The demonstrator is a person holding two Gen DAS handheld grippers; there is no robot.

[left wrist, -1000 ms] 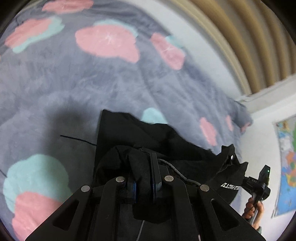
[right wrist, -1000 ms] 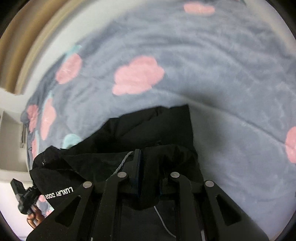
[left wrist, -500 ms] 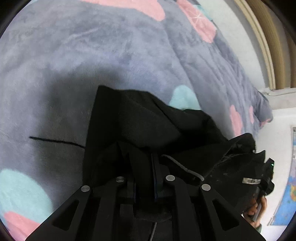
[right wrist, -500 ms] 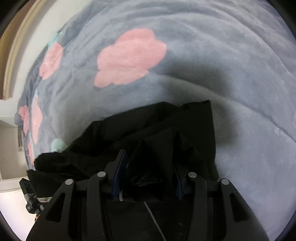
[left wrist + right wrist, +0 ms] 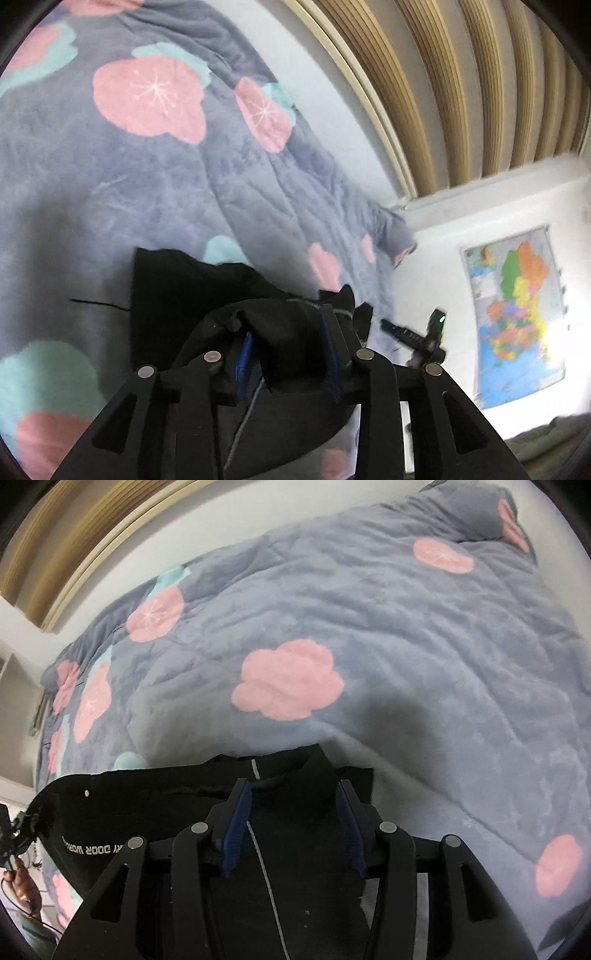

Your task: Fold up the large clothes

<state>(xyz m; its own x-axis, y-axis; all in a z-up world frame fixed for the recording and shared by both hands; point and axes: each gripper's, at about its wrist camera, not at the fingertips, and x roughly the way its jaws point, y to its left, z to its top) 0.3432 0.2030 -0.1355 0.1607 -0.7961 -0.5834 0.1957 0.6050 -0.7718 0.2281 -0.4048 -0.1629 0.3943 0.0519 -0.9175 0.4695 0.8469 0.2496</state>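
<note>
Black garment (image 5: pixel 192 805), one item, dark fabric with a line of white lettering and a pale cord down its middle. Location: on the bed, lying on the grey blanket (image 5: pixel 406 657) near its front edge; landmark for all entries below is the large pink flower (image 5: pixel 288 681) printed at the blanket's centre in the right wrist view.

Position relative to landmark: the garment lies directly below the flower, apart from it, with a strip of bare blanket between. Its upper edge runs roughly straight; a collar-like fold rises in the middle.

Progress, judged: layers are doubled over and the outline looks compact, so at least one fold appears made. The lettered part at the garment's left hangs bunched off the bed edge, so squaring and further folding seem left to do.

Tools, two:
- Left tool (image 5: pixel 288 354): jaws parting at this moment, a hump of black cloth between the blue pads; it drapes over one pad and does not look pinched.
- Right tool (image 5: pixel 293 819): jaws apart at a moderate gap, cloth and cord lying between the pads, not pressed.

Other items: pink flowers on the blanket, several; wall map (image 5: pixel 517 317), one; slatted wooden panel (image 5: pixel 480 81), one.
</note>
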